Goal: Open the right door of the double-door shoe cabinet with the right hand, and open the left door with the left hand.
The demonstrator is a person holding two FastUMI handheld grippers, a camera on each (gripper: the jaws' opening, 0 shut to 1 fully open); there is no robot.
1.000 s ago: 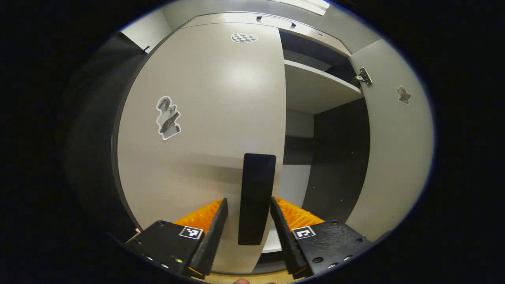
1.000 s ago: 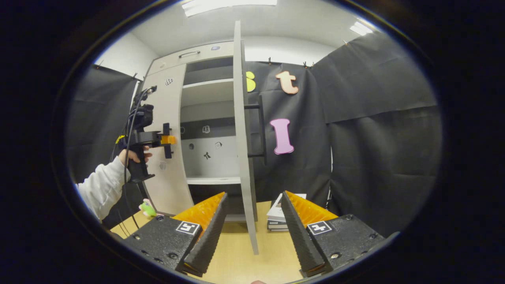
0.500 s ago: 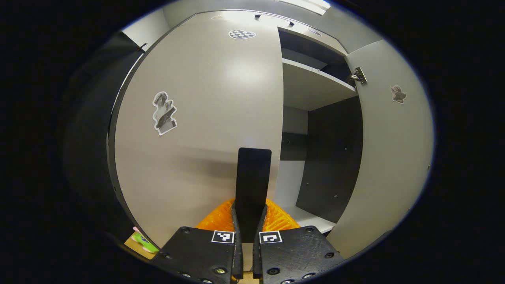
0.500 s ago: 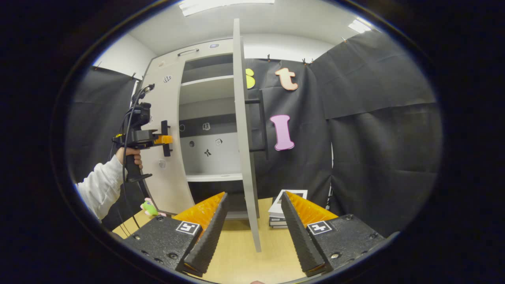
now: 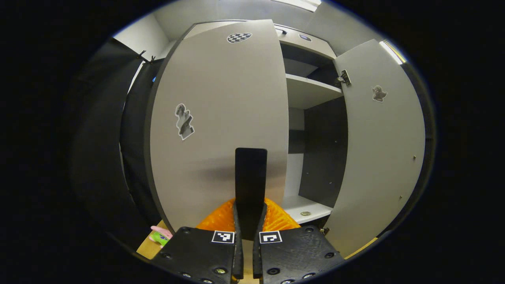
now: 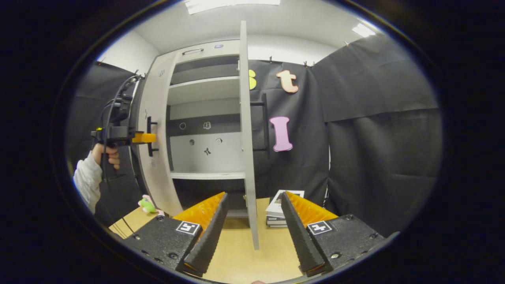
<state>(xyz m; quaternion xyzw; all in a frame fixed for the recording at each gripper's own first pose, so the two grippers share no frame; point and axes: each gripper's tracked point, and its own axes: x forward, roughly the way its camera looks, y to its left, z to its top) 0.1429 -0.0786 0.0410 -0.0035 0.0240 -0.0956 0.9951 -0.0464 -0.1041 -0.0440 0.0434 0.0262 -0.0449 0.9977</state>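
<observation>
In the left gripper view my left gripper is shut on the black handle of the shoe cabinet's left door, which stands partly swung out. The right door is wide open, baring the shelves. In the right gripper view my right gripper is open and holds nothing. The right door stands edge-on beyond the gap between its fingers, with its handle on the far face. Farther left, a hand holds the left gripper on the left door.
A stack of books lies on the wooden surface right of the open right door. A small green toy sits by the foot of the left door. Black cloth hangs behind and on both sides of the cabinet.
My left gripper closed on the left door's handle and has pulled that door outward. The right gripper stayed open and nearly still behind the open right door.
</observation>
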